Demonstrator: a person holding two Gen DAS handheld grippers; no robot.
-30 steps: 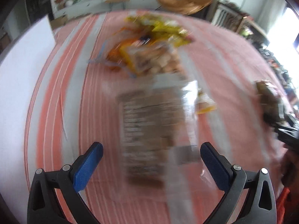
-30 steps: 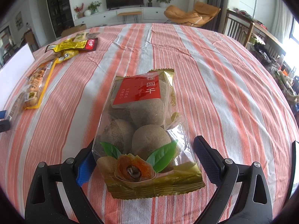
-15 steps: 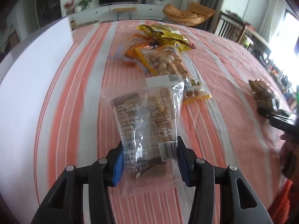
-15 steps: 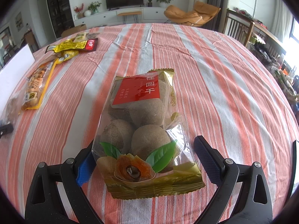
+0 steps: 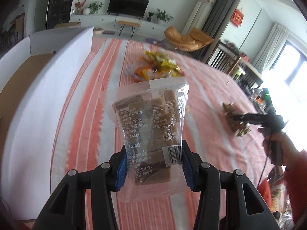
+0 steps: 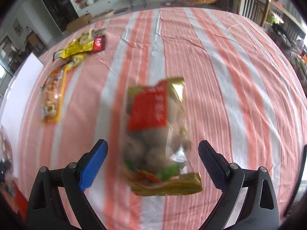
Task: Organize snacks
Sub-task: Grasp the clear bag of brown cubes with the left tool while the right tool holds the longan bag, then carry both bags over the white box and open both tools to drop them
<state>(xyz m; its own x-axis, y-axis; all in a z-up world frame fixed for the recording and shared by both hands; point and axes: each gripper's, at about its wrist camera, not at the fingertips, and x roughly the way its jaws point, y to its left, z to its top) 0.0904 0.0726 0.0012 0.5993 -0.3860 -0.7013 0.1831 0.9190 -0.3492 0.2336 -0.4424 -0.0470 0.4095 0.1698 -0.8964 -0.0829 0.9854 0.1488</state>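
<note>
Striped tablecloth (image 5: 80, 103): left claw (image 5: 153, 164) now lifts clamped clear bag (image 5: 149, 122); right claw (image 6: 153, 161) stays wide open.

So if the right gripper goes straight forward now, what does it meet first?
Most likely the gold snack bag: it lies on the striped tablecloth between the open fingers of the right gripper. The picture is blurred, so depth is unsure.

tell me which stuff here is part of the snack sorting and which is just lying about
Job:
clear bag, shut in the left gripper
longan bag, between the open right gripper jaws
snack pile
white box

Lying about:
TV
orange chair
plants
</note>
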